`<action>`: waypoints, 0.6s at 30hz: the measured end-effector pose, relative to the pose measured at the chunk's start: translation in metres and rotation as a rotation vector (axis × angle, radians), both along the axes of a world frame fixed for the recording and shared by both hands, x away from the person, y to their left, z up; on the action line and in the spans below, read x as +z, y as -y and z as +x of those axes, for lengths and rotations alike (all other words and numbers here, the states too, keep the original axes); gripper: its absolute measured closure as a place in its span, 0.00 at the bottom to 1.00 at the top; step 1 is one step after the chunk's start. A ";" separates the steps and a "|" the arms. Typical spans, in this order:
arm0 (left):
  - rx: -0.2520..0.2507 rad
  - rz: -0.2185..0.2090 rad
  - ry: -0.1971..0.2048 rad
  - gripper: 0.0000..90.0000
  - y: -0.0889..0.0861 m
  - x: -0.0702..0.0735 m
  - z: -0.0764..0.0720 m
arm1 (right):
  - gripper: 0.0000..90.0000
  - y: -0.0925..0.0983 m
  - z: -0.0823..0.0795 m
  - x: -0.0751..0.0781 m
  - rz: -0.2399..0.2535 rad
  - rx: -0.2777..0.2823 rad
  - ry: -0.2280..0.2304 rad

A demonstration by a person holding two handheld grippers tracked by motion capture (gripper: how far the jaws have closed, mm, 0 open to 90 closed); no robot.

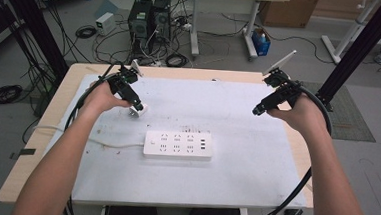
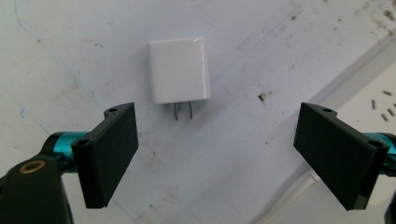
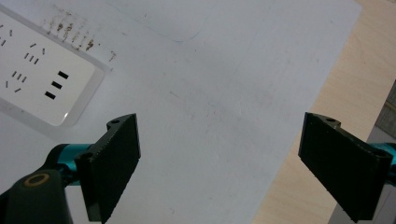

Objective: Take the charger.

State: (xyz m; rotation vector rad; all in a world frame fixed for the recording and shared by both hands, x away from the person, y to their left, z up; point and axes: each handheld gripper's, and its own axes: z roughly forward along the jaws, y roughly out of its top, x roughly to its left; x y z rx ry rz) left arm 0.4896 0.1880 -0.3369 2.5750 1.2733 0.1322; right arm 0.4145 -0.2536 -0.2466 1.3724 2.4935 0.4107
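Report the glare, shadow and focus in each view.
High view: even light, soft focus, faint shadows under the power strip. Left gripper view: white charger plug sharp, glare along its top edge, near jaws slightly soft. Right gripper view: mat evenly lit, no strong shadows.

Wooden bench [image 1: 52,129] with white sheet [image 1: 254,176] on top. Behind it on the floor: two black PC towers [image 1: 150,19], small white box [image 1: 104,23], blue bin [image 1: 260,42], loose cables [image 1: 85,31], another table's white legs [image 1: 195,27].

The power strip [image 3: 44,77] runs off the right gripper view's left edge (socket markings unreadable).
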 end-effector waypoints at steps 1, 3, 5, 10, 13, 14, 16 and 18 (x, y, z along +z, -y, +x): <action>-0.001 0.005 -0.009 0.15 0.001 -0.004 0.004 | 0.14 0.000 0.000 0.000 -0.001 -0.001 -0.001; 0.007 0.020 -0.027 0.15 0.004 -0.013 0.010 | 0.13 0.000 0.000 0.000 0.003 0.001 0.003; 0.005 0.029 -0.033 0.15 0.005 -0.017 0.013 | 0.14 0.001 0.000 0.000 0.006 0.003 0.007; 0.038 0.076 -0.057 0.15 0.012 -0.040 0.025 | 0.14 0.003 -0.001 0.000 0.011 0.003 0.011; 0.050 0.095 -0.065 0.15 0.014 -0.049 0.030 | 0.14 0.005 -0.002 -0.003 0.013 0.001 0.007; 0.052 0.109 -0.067 0.15 0.015 -0.052 0.031 | 0.14 0.006 -0.002 -0.003 0.013 0.001 0.008; 0.064 0.112 -0.062 0.18 0.015 -0.057 0.033 | 0.14 0.008 -0.002 -0.005 0.015 0.001 0.008; 0.062 0.115 -0.066 0.18 0.015 -0.057 0.034 | 0.14 0.010 -0.003 -0.006 0.015 -0.001 0.009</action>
